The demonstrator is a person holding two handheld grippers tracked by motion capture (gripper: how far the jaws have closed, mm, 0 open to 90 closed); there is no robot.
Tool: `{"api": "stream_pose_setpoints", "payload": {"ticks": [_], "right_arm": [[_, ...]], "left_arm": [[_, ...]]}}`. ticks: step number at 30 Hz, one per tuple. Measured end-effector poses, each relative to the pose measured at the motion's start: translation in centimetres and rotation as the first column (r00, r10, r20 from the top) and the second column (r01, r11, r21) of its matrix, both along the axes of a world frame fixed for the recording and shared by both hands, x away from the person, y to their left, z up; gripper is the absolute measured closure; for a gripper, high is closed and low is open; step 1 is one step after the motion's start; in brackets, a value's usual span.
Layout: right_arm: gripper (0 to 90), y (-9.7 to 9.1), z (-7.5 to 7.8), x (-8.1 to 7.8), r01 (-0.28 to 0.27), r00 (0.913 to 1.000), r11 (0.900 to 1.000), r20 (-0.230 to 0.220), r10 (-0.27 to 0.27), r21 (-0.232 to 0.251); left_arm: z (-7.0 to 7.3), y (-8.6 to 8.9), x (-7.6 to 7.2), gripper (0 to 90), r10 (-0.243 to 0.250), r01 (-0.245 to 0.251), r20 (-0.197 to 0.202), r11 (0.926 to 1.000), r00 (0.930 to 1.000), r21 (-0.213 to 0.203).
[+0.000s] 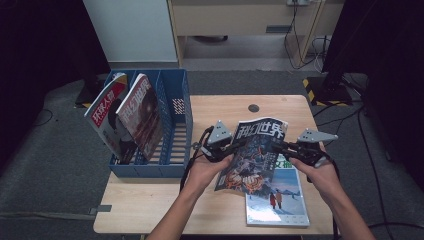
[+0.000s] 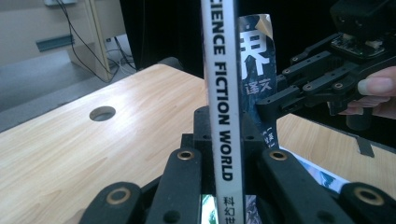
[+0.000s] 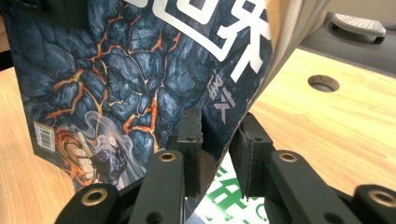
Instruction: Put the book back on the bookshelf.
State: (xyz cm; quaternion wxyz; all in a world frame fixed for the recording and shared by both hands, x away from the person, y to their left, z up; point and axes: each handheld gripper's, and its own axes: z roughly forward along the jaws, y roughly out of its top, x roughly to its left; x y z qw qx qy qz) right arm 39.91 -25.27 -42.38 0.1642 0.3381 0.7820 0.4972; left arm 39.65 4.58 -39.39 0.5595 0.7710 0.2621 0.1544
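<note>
A science-fiction magazine (image 1: 255, 150) with a dark cracked-lava cover is held up off the wooden table (image 1: 150, 205) between both grippers. My left gripper (image 1: 240, 146) is shut on its white spine (image 2: 223, 93), which stands upright between the jaws (image 2: 224, 126). My right gripper (image 1: 277, 146) is shut on the opposite edge, where the cover (image 3: 140, 70) runs between the pads (image 3: 217, 135). The left gripper view also catches the right gripper (image 2: 280, 100) pinching that far edge, with a person's fingers behind it.
A second magazine (image 1: 280, 200) with a snowy scene lies flat under the raised one, near the table's front right. A blue file rack (image 1: 175, 145) at the left holds two leaning magazines (image 1: 107, 115) (image 1: 142, 112). A cable hole (image 1: 253, 108) sits near the table's far edge.
</note>
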Motion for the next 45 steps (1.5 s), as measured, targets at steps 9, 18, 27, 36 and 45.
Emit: {"api": "stream_pose_setpoints", "payload": {"ticks": [9,18,27,36,45], "right_arm": [[76.1,0.0,1.9,0.4,0.011,0.9989,0.9999,0.045,-0.01,-0.011],[77.7,-0.3,3.2,0.6,0.019,0.9969,0.9995,0.077,-0.017,-0.024],[78.6,0.1,3.9,0.4,-0.005,0.9972,0.9976,0.074,0.01,-0.07],[80.6,1.1,5.7,-0.1,-0.064,0.9972,0.9758,0.024,0.071,-0.209],[81.5,1.4,6.2,-0.5,-0.099,0.9942,0.9639,0.016,0.107,-0.247]], "left_arm": [[0.6,-0.1,0.2,82.2,0.017,-0.015,0.038,0.9992,0.9991,-0.038],[0.8,-0.4,0.4,82.2,0.029,-0.027,0.067,0.999,0.9973,-0.035],[0.6,0.2,0.2,82.1,0.017,-0.016,0.074,0.9997,0.9971,-0.02],[0.3,1.2,-0.2,82.0,-0.003,0.005,0.074,0.9997,0.9972,-0.025],[0.0,1.6,-0.4,81.1,-0.014,0.017,0.089,0.9989,0.9959,-0.044]]}}
